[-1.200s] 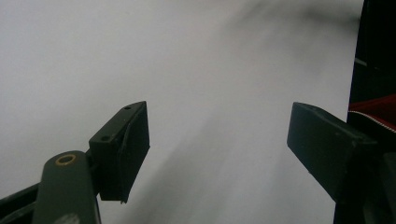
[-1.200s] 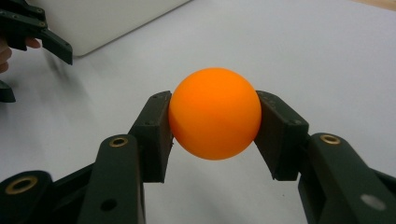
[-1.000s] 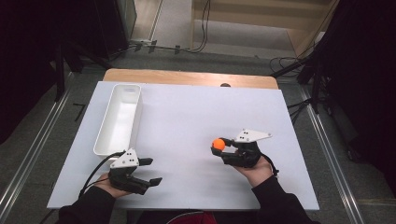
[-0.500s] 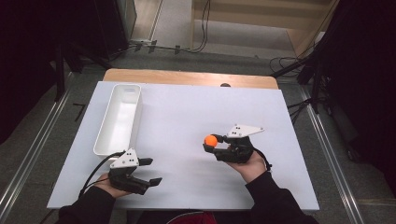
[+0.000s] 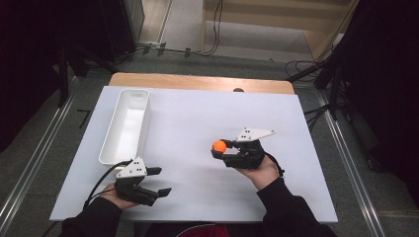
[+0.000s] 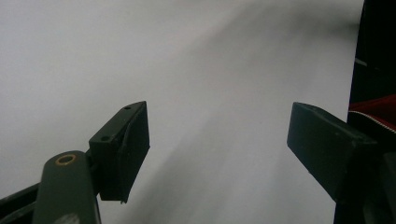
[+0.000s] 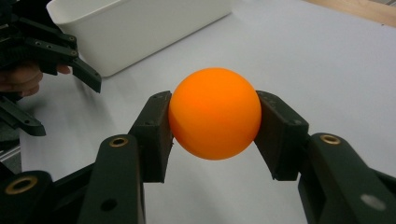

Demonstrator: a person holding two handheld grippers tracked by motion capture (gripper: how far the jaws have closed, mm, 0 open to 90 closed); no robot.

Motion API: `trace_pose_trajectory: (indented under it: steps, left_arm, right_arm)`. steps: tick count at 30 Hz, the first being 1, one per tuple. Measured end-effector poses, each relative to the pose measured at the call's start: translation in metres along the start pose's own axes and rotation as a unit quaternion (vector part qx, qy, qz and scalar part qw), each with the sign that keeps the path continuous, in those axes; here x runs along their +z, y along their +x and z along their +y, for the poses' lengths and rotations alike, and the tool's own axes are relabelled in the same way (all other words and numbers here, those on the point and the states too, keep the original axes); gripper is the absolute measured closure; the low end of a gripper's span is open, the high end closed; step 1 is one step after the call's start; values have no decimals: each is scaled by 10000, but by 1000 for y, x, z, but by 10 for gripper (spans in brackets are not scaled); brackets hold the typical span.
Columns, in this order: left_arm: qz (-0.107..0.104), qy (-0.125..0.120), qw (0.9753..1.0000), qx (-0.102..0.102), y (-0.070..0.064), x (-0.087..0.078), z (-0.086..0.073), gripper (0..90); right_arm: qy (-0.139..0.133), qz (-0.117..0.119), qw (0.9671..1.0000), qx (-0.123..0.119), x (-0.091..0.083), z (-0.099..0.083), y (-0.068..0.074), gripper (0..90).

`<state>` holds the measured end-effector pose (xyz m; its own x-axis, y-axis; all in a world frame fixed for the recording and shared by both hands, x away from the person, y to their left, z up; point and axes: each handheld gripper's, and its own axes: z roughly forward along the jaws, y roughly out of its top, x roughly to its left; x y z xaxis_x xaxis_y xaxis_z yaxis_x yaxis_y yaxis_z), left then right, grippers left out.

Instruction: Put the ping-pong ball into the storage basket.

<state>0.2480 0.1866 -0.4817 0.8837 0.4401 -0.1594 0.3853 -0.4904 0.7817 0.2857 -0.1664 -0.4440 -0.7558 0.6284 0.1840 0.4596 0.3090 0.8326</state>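
An orange ball (image 7: 214, 113) sits clamped between the jaws of my right gripper (image 7: 214, 126), which is shut on it. In the high view the ball (image 5: 219, 145) is held just above the white table (image 5: 197, 123), right of centre, with the right gripper (image 5: 221, 148) pointing left. My left gripper (image 5: 159, 180) rests near the table's front left edge, jaws wide open and nothing between them. The left gripper view looks past its open fingers (image 6: 122, 149) onto bare white table (image 6: 196, 70).
A long white bin (image 5: 126, 126) lies along the table's left side, seemingly with nothing in it; the right gripper view has it (image 7: 135, 28) at the back. A wooden strip (image 5: 197, 83) runs along the table's far edge. Dark floor and cables surround the table.
My right gripper has carried the orange ball leftward across the table, a little nearer the bin. The left gripper has stayed put.
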Motion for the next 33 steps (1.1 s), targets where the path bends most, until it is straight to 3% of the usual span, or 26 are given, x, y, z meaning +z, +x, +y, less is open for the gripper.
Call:
trace_pose_trajectory:
  steps: [20, 33]
  left_arm:
    - [30, -29, 10000, 32, 1, -2, -1, 215]
    - [-95, -88, 9999, -42, 3, -3, -1, 215]
  right_arm:
    - [99, 206, 9997, -22, 14, 19, 8, 477]
    - [48, 279, 9996, -42, 24, 32, 11, 477]
